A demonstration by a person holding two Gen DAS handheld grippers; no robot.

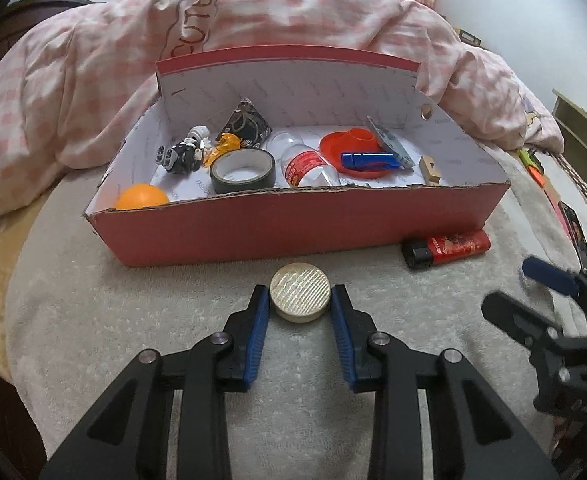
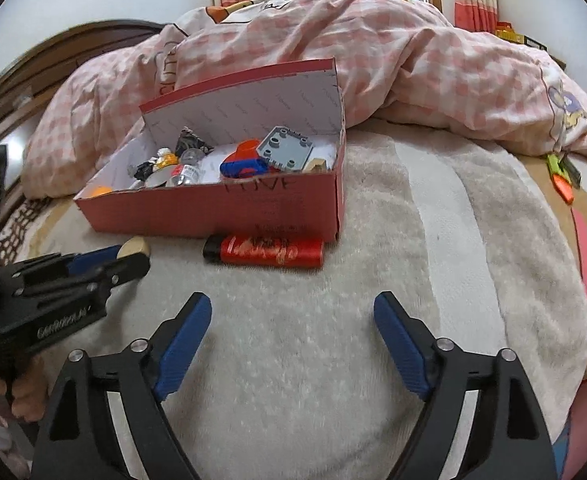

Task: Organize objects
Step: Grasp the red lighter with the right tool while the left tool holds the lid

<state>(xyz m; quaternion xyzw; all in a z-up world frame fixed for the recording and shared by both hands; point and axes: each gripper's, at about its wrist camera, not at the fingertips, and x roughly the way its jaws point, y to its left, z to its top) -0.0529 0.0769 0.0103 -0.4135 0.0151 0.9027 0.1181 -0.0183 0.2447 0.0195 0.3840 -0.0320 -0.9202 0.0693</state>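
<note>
A round cream-gold tin (image 1: 299,292) lies on the bed blanket in front of the red cardboard box (image 1: 293,224). My left gripper (image 1: 299,300) has its blue pads on both sides of the tin, touching it. A red and black lighter (image 1: 447,248) lies by the box's front right corner; it also shows in the right wrist view (image 2: 265,251). My right gripper (image 2: 293,312) is open and empty above the blanket, short of the lighter. The box (image 2: 253,208) holds a tape roll (image 1: 242,170), an orange ball (image 1: 142,197), a bottle (image 1: 309,168) and several small toys.
A pink checked duvet (image 1: 93,80) is heaped behind the box. My right gripper shows at the right edge of the left wrist view (image 1: 549,304). Small items (image 2: 561,176) lie at the bed's right edge.
</note>
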